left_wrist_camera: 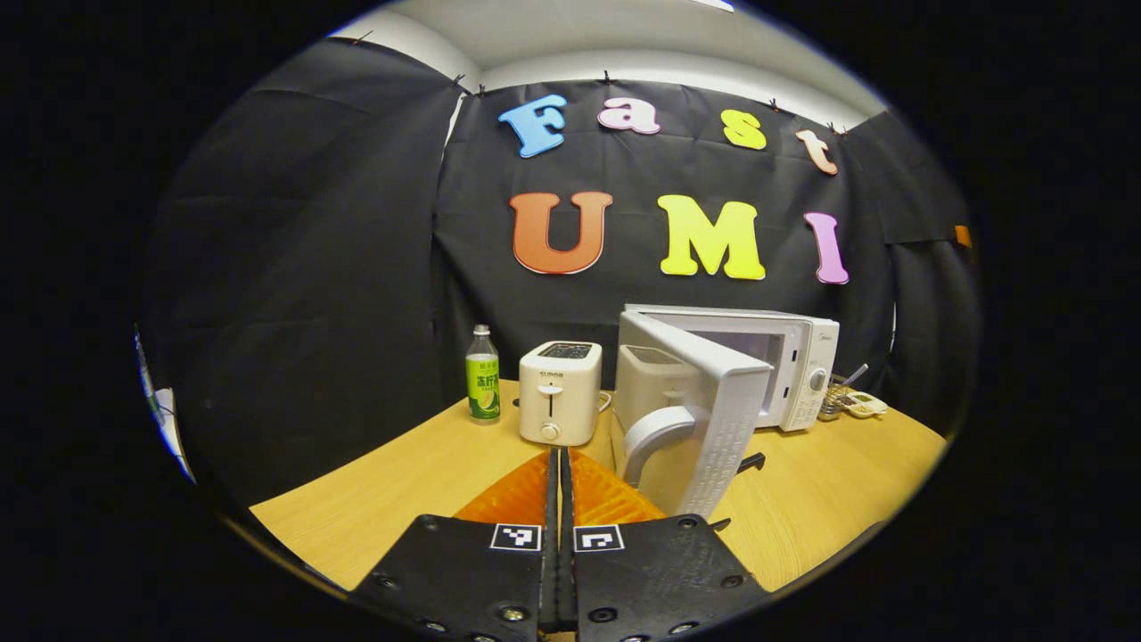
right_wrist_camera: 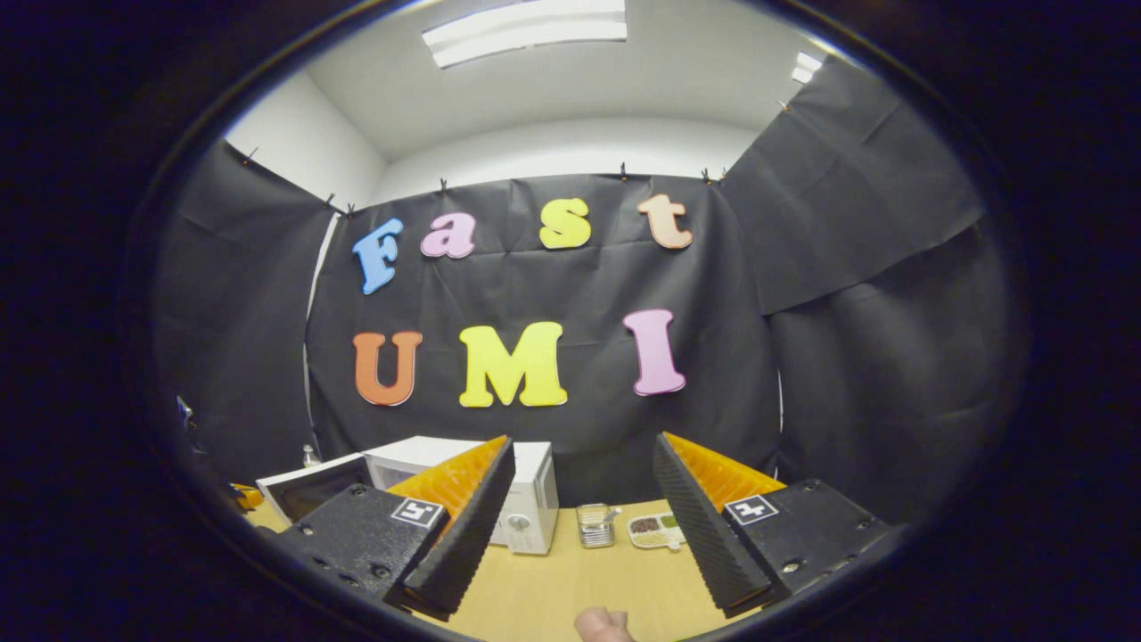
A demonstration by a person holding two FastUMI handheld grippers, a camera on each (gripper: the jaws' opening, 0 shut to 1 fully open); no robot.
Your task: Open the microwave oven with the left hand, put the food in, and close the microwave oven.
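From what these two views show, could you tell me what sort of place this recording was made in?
Most likely a staged kitchen counter inside a recording booth, not a real kitchen. A wooden table carries a microwave with its door swung open, a toaster and a drink bottle, with black cloth hung all around.

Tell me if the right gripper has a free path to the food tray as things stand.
Probably yes. The right gripper is open, and the food tray lies on the table straight ahead between its fingers, beside a small tin. Nothing stands in between; the microwave sits off to the side.
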